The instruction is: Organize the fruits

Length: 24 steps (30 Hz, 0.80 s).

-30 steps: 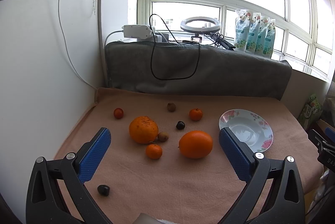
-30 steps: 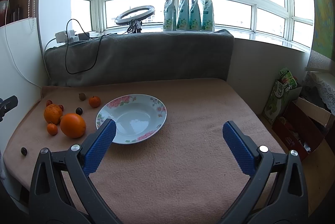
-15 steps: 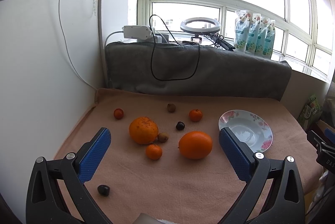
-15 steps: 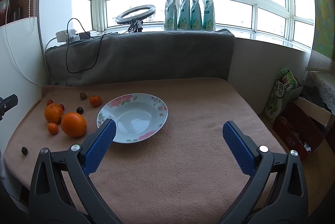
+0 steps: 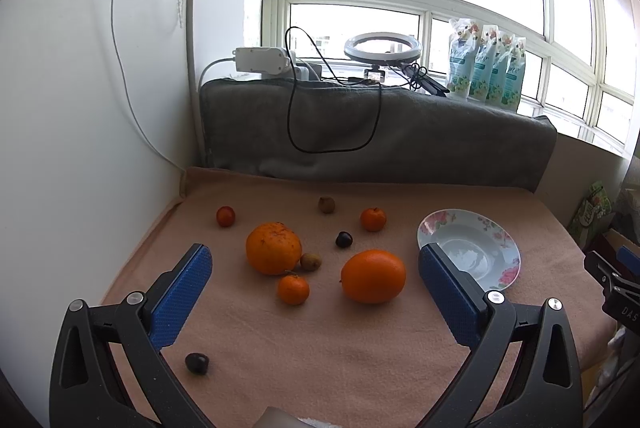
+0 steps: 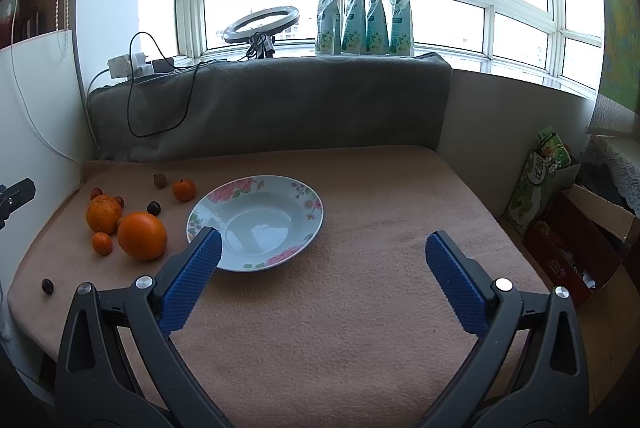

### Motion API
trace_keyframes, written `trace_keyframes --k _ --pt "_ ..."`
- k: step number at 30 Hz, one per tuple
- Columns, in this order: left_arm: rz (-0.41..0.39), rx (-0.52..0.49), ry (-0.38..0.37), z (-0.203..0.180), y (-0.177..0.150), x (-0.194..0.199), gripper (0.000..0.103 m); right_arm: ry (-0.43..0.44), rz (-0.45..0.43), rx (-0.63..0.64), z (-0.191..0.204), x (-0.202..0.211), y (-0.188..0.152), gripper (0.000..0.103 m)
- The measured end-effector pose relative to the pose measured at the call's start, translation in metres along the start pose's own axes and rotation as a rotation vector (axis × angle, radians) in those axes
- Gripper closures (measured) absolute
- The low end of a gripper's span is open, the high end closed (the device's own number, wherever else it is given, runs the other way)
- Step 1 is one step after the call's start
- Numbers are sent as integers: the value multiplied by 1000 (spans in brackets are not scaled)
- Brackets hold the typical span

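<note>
1. Table [image 6: 360,308]: covered in a soft, fuzzy tan cloth.
2. Left gripper [image 5: 316,286] and right gripper [image 6: 322,272]: black frames, ribbed blue pads, jaws spread wide, holding nothing, both above the table.
3. Plate [image 6: 308,204]: glossy, round, floral rim, empty.
4. Smooth orange [image 5: 373,276]: just left of the plate.
5. Pitted orange [image 5: 273,248]: further left of the plate.
6. Mandarins, brown and dark small fruits: scattered left of the plate.
7. Since the earlier frames, nothing has visibly moved.
</note>
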<state>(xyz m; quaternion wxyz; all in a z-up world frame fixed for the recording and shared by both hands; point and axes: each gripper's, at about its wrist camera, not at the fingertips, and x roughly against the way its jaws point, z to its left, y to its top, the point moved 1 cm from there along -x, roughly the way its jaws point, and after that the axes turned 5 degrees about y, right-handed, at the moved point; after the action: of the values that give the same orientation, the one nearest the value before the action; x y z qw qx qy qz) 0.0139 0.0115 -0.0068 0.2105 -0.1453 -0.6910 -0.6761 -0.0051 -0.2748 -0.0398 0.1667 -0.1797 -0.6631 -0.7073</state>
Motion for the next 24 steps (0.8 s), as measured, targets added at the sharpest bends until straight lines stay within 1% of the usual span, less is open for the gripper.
trace_keyframes --k 8,16,19,22,24 --pt "34 20 -5 8 -4 -10 0 7 15 3 1 -6 -1 0" --pt "75 65 -3 28 -14 -23 0 18 33 24 7 -18 2 0" --pt "110 93 -32 37 -18 -33 0 33 36 53 15 -25 5 0" --pt "158 140 -58 49 -25 -45 0 85 44 79 26 -33 10 0" --pt "179 152 -60 53 -30 -51 1 138 54 91 34 -40 12 0"
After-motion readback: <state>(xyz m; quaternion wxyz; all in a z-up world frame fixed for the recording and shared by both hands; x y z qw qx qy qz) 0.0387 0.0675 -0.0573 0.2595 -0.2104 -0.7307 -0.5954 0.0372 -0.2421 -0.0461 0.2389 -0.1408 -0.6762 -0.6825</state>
